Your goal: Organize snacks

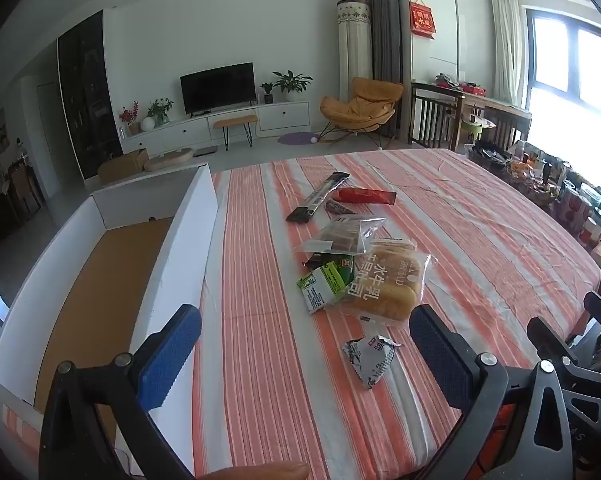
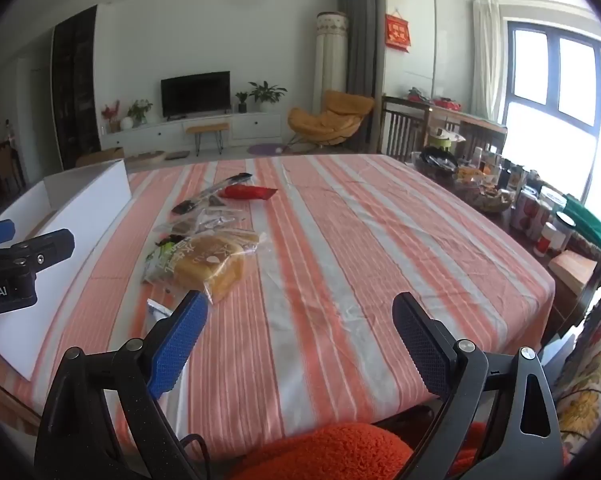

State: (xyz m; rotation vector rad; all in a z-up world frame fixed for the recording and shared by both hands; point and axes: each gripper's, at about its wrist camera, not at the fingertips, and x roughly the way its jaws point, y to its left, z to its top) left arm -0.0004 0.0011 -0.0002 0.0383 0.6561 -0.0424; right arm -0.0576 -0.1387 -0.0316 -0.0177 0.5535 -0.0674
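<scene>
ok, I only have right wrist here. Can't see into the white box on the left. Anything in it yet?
Observer: The left wrist view looks into the white box. It has a brown cardboard floor, and there is no snack on the part that shows.
Operator: Anything near the bread bag that I'm missing?
Observer: A crumpled silver wrapper lies alone on the tablecloth, nearer the person than the bread. Your view hides most of it.
Operator: Left tongs?
Observer: The left tongs are wide open and hold nothing. The wrapper lies on the cloth between the pads.
</scene>
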